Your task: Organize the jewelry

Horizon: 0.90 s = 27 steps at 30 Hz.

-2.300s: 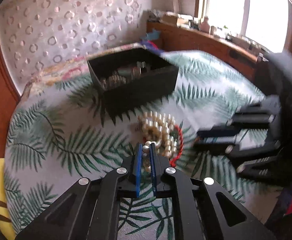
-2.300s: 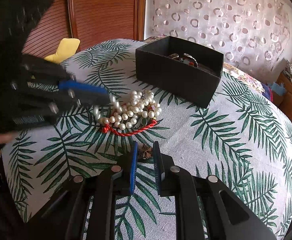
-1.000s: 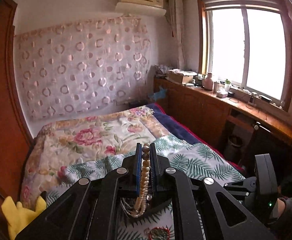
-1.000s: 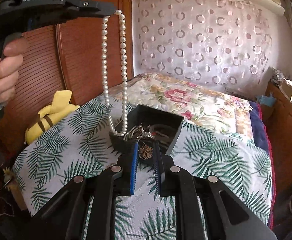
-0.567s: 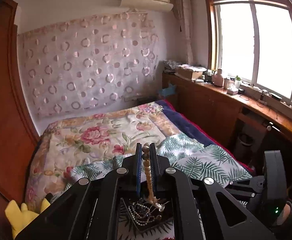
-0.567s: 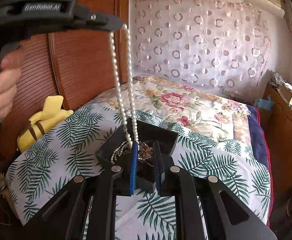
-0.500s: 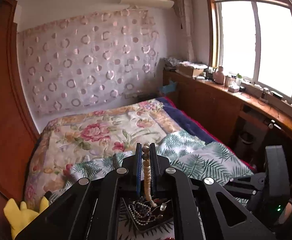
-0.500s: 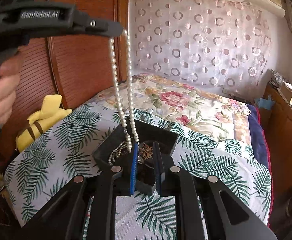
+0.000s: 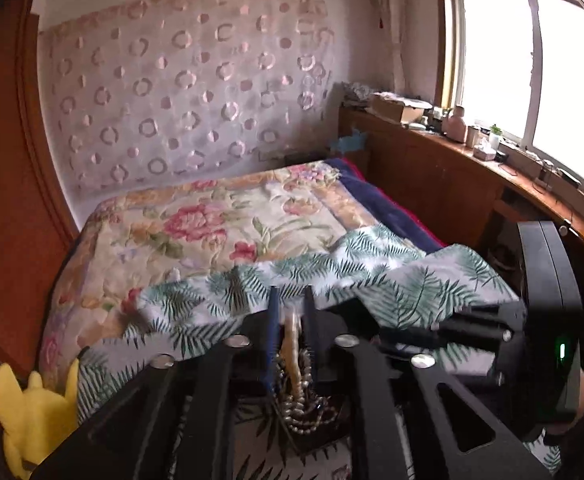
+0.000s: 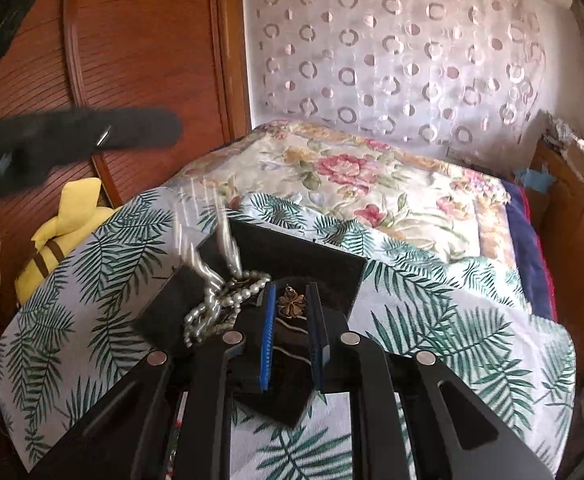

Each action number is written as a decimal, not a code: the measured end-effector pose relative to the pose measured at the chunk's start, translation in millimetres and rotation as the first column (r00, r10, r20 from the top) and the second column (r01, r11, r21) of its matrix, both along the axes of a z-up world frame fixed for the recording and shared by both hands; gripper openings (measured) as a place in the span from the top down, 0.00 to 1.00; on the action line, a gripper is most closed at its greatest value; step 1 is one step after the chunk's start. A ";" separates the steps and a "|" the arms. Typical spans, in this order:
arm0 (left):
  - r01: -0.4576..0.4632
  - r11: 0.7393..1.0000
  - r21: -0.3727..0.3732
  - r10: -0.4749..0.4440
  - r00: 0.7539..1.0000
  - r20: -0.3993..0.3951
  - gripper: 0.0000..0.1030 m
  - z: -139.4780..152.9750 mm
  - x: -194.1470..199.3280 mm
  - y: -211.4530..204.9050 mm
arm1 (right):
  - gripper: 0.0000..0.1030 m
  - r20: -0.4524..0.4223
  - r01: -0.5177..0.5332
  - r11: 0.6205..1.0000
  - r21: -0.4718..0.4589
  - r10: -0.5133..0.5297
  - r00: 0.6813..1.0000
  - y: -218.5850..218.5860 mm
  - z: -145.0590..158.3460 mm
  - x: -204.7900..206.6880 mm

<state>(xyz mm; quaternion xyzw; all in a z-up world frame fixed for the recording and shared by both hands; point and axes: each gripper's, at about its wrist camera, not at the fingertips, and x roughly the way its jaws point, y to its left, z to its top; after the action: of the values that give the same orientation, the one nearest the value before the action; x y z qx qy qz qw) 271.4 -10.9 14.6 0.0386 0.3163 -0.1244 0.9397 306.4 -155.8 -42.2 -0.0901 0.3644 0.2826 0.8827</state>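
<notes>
A white pearl necklace (image 10: 212, 300) is dropping into an open black rectangular box (image 10: 292, 256) that sits on a palm-leaf printed cloth (image 10: 432, 320) spread over the bed. Its lower loops lie heaped inside the box and over the near-left rim, while the upper strand is a blurred streak above them.

Left claw (image 9: 290, 316): poised directly above the box, its blue-padded jaws a narrow gap apart. Pearls show in that gap, but whether they are pinched or slipping free cannot be told. In the right-wrist view this claw is only a dark blur at upper left.

Right claw (image 10: 291, 306): also over the box, jaws closed to a small gap on a small bronze flower-shaped ornament (image 10: 291, 303), which hangs above the box's dark interior.

Progress, as a judgement: the necklace is very nearly stowed, with a loop or two over the rim left to tidy. The flower ornament has been carried to the box but is not yet released. Other pieces already lie under the pearls, too dim to name. A yellow plush toy (image 10: 68, 224) sits beside the bed, apart from the work.
</notes>
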 end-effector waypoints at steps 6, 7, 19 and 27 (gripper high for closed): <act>-0.023 1.000 -0.020 0.023 1.000 -0.020 0.67 -26.0 -13.9 18.6 | 0.83 -0.012 0.017 1.000 -0.006 -0.017 1.000 4.8 -3.0 11.7; -0.023 1.000 -0.015 0.023 1.000 -0.022 0.67 -30.2 -17.7 19.4 | 0.82 -0.011 0.020 1.000 -0.006 -0.020 1.000 4.1 -2.6 11.9; -0.019 0.999 -0.042 0.017 0.999 -0.046 0.49 -73.3 -71.1 33.9 | 0.65 0.043 -0.015 1.000 0.008 0.015 0.999 -6.8 10.7 -41.7; -0.018 0.998 -0.057 0.015 0.999 -0.052 0.31 -86.1 -98.7 38.3 | 0.71 0.000 -0.120 0.992 -0.040 0.120 0.993 2.7 -12.4 -102.4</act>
<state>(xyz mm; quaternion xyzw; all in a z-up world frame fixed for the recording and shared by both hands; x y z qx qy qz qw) 172.7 27.3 -71.4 0.0057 0.3370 -0.1268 0.9329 204.1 -153.1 -54.6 -0.1297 0.3626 0.3277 0.8627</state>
